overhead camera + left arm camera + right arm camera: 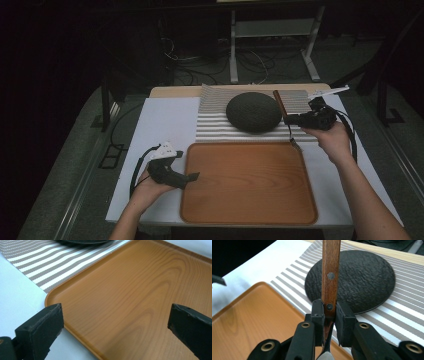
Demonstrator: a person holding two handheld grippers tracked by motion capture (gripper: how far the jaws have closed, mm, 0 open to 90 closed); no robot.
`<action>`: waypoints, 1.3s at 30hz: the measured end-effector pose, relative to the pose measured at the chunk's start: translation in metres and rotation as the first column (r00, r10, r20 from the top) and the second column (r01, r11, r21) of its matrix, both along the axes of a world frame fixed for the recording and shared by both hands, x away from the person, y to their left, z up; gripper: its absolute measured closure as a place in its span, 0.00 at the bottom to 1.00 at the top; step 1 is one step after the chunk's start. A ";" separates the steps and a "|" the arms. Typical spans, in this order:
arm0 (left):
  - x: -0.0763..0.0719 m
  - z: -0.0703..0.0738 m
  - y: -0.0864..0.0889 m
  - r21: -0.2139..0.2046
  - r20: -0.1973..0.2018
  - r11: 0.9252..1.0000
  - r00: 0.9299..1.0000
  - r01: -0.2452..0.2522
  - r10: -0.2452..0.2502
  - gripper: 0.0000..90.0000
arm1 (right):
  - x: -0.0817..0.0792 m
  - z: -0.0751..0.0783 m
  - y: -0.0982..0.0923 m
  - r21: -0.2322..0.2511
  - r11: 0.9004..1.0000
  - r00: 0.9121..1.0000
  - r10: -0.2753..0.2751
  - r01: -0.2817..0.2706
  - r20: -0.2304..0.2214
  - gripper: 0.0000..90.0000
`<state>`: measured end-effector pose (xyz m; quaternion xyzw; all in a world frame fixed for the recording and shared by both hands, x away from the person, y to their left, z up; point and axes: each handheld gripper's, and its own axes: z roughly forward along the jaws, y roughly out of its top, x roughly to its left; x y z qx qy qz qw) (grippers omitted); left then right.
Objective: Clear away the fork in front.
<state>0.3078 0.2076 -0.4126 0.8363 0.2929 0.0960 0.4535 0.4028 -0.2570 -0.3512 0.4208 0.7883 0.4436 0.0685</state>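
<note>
**Around the work: tray, mat, plate, desk**

A wooden tray [248, 182] lies at the near middle of the white desk [160, 125]. Just behind it, a striped placemat [215, 122] spreads towards the far edge, bearing a dark, rough-textured round plate [253, 112]. Beyond the desk, cables [200, 67] trail over the floor beside a grey metal stand [272, 30].

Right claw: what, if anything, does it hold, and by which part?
The right claw grips a wooden-handled utensil at the handle's lower, riveted end, near the metal neck.

High overhead, two close gripper views, sharing tray [248, 185].
</note>
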 end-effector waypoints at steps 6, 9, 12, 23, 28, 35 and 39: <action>0.000 0.000 0.000 0.003 0.003 1.000 1.000 0.001 -0.001 0.00 | -0.010 -0.004 0.006 0.025 0.998 0.999 0.053 -0.053 0.012 0.86; 0.000 0.000 -0.001 0.003 0.002 1.000 1.000 0.004 -0.004 0.00 | -0.017 -0.004 0.008 0.044 0.996 0.997 0.076 -0.078 0.029 0.86; 0.000 0.001 0.000 0.003 0.006 1.000 1.000 0.004 -0.004 0.00 | -0.023 -0.003 0.012 0.057 0.993 0.994 0.102 -0.104 0.041 0.86; -0.001 0.006 -0.002 -0.023 0.014 1.000 1.000 -0.010 0.010 0.00 | -0.055 -0.010 0.031 0.066 0.980 0.980 0.183 -0.188 0.078 0.86; 0.000 0.012 -0.009 -0.059 0.011 0.998 1.000 0.011 -0.010 0.00 | -0.069 -0.019 0.036 0.066 0.975 0.976 0.210 -0.214 0.065 0.86; 0.002 0.021 -0.023 -0.076 0.025 0.996 0.999 0.042 -0.040 0.00 | -0.079 -0.025 0.047 0.054 0.964 0.965 0.256 -0.260 0.058 0.86; 0.006 0.029 -0.035 -0.078 0.043 0.995 0.997 0.063 -0.060 0.00 | -0.081 -0.029 0.056 0.042 0.959 0.959 0.277 -0.280 0.058 0.86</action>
